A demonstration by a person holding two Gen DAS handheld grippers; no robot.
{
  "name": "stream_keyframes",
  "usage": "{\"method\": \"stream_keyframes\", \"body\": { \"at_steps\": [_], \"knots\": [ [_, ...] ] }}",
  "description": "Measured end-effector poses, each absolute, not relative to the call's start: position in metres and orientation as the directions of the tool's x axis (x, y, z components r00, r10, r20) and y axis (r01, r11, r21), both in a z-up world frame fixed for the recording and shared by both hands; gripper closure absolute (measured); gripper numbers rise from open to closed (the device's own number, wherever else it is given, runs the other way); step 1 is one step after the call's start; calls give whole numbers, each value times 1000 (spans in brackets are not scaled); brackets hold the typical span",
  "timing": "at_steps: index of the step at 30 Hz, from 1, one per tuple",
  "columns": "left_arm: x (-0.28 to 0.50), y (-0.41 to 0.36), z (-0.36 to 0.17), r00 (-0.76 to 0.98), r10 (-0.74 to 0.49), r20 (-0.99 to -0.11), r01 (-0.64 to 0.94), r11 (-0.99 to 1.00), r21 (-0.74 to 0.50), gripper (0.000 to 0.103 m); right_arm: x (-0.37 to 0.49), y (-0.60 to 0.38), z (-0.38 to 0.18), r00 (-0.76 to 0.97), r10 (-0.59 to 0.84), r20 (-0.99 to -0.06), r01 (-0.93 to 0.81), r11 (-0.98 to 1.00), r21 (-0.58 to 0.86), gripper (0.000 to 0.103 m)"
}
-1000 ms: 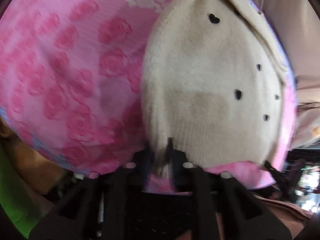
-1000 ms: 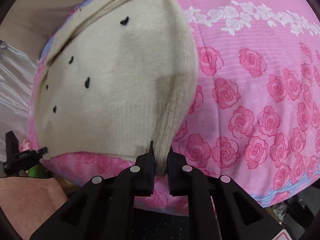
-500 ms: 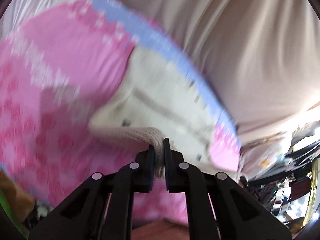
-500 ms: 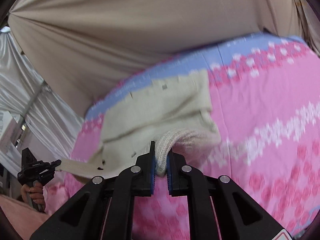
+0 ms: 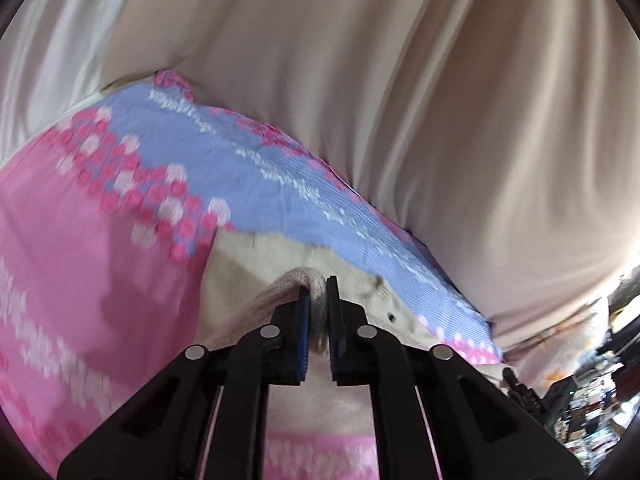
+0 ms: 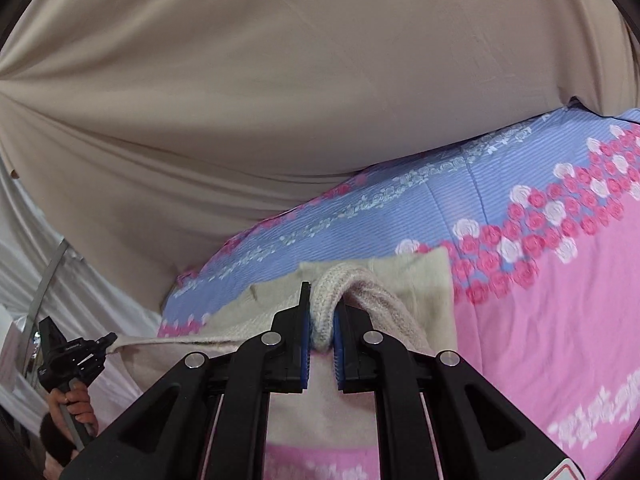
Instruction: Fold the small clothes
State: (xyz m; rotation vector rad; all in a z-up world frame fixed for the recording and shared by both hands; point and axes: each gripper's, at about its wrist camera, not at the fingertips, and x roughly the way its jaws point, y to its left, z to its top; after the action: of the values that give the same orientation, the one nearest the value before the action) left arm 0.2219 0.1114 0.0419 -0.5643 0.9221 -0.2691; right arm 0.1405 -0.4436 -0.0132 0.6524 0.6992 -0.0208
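A small cream knit garment [image 6: 424,280] with black heart dots lies on a pink and blue rose-print sheet [image 6: 560,300]. My right gripper [image 6: 320,292] is shut on a ribbed edge of the garment and holds it lifted. My left gripper [image 5: 317,284] is shut on the other ribbed edge of the same garment [image 5: 280,252]. The left gripper also shows at the left of the right wrist view [image 6: 76,356], with the cloth stretched between the two. Most of the garment is hidden under the grippers.
A beige draped curtain [image 6: 280,100] hangs behind the bed. The sheet's blue border [image 5: 248,176] runs along the far edge. Cluttered shelves [image 5: 592,408] show at the far right of the left wrist view.
Both grippers have lifted the garment's near edge and carried it toward the far blue border of the sheet. The cameras have tilted up from the flat garment to the curtain.
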Motion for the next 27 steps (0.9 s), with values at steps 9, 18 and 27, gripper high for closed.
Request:
{"method": "stream_keyframes", "body": {
  "at_steps": [9,18,27],
  "knots": [
    [325,76,-10,522,-386,-761,-70,869,-490,97,238,-467,-72,714,200,-671,305,774,554,95],
    [290,86,-17,514,-401,-758,-29,875,-483,97,194,-455,-63,720,283,-634,201,789,580,95],
    [148,132,33,632,-391,-669,-71,831,-552,97,85,-431,9,779,314,-543,73,815,576,94]
  ]
}}
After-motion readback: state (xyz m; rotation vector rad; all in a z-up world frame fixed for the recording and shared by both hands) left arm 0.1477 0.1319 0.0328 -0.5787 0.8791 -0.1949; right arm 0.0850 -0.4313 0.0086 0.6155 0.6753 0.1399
